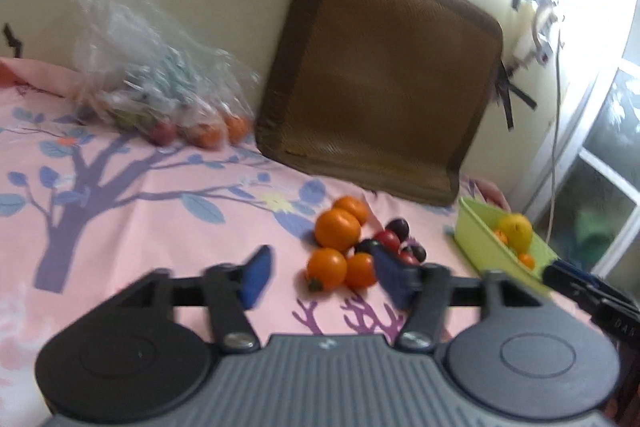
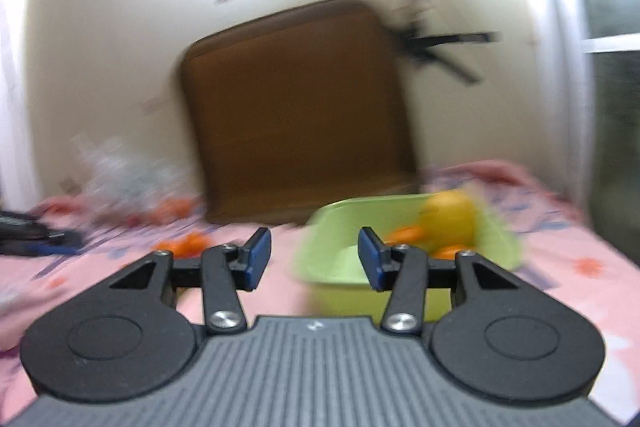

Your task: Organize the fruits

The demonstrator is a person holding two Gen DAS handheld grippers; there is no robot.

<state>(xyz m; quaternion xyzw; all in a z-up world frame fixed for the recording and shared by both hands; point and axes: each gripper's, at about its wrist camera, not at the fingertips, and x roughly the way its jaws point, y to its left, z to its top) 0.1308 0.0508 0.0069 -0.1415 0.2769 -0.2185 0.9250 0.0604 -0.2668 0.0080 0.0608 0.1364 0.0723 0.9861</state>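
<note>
Evidently the sorting is partway through: the green bin (image 1: 486,239) on the bed (image 1: 140,211) is already holding a yellow fruit (image 1: 516,229) and a few small orange ones, while a loose pile of oranges (image 1: 338,229) and dark plums (image 1: 398,227) is lying on the pink sheet, well apart from the bin's near wall. A clear bag of fruit (image 1: 160,99) is sitting further back by the wall, beside a brown cushion (image 1: 376,75) leaning upright.

The left gripper (image 1: 324,277) is pointing at the loose pile, and I judge it is lining up for the next pick. Its fingers (image 1: 256,281) are standing about half open with nothing between them; the right-side pad is overlapping the plums in the view, though with the blur I cannot tell whether it is touching them or only passing in front. The next move calls for bringing the pads down either side of a single orange, probably the nearest one with the stem, and closing without nudging its neighbours off across the soft sheet.

The right gripper (image 2: 314,259) is hovering in front of the green bin (image 2: 320,267), its fingers (image 2: 256,259) parted a moderate way and holding nothing. The picture there is heavily smeared, so the bin's contents are showing only as yellow and orange blobs.
</note>
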